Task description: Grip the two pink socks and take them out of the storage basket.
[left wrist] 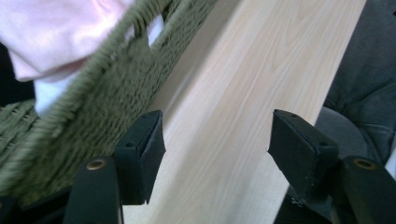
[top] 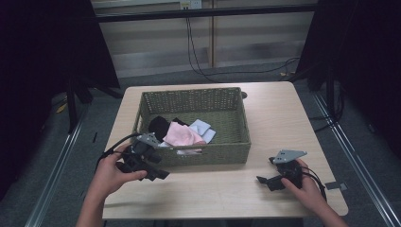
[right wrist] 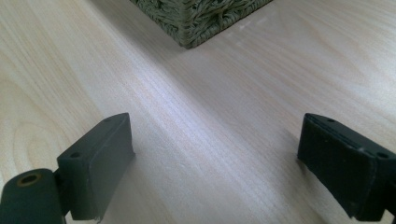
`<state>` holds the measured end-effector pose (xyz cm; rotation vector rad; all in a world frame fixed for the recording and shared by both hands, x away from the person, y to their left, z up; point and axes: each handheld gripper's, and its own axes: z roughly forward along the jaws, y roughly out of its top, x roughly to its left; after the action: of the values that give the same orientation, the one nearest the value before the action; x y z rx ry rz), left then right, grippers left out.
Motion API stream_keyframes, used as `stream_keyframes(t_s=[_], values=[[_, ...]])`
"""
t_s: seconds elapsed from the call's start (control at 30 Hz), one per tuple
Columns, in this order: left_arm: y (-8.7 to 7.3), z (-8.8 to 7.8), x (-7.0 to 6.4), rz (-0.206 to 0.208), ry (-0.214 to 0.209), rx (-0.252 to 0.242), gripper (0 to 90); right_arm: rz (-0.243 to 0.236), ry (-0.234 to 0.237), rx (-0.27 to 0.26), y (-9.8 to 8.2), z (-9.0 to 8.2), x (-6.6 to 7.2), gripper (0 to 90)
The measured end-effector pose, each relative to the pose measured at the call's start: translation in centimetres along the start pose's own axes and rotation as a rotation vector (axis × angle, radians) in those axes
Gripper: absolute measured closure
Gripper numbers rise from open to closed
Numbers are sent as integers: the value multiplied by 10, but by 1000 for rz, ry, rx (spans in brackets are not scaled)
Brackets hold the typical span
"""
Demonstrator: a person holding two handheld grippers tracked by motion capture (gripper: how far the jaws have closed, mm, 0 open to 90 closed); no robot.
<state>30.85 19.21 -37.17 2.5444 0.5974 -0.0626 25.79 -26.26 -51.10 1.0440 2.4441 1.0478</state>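
Observation:
A green woven basket (top: 194,100) stands on the middle of the light wood table (top: 274,118). It holds a pink cloth (top: 182,135), a black cloth (top: 160,125) and a pale blue cloth (top: 202,128). My left gripper (top: 160,174) hovers at the basket's front left corner, jaws pointing right along its front wall. In the left gripper view this gripper (left wrist: 217,149) is open with nothing but table between the pads, and the basket wall (left wrist: 93,107) and pink cloth (left wrist: 51,32) lie to the left. My right gripper (top: 265,181) rests low near the front right, open (right wrist: 215,163) over bare wood, facing the basket corner (right wrist: 201,14).
Dark curtains flank the table on both sides. Cables hang from the wall behind and run across the grey floor (top: 265,71). Metal floor rails (top: 350,156) run along each side. Bare tabletop lies between the two grippers, in front of the basket.

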Motion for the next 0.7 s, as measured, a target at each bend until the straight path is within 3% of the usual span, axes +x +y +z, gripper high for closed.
stream_keyframes(t_s=[0.23, 0.27, 0.33, 0.47, 0.5, 0.7], values=[[17, -18, 8, -20, 21, -13, 362, 0, 0, 0, 0, 0, 0, 97], [19, -18, 9, -46, 24, -25, 362, 0, 0, 0, 0, 0, 0, 97], [22, -22, 17, -49, 30, -20, 362, 0, 0, 0, 0, 0, 0, 96], [27, -23, 30, -94, 46, -37, 363, 0, 0, 0, 0, 0, 0, 96], [29, -22, 36, -126, 59, -38, 366, -1, 0, 0, 0, 0, 0, 97], [37, -16, 55, -197, 92, -32, 366, -1, 0, 0, 0, 0, 0, 97]])
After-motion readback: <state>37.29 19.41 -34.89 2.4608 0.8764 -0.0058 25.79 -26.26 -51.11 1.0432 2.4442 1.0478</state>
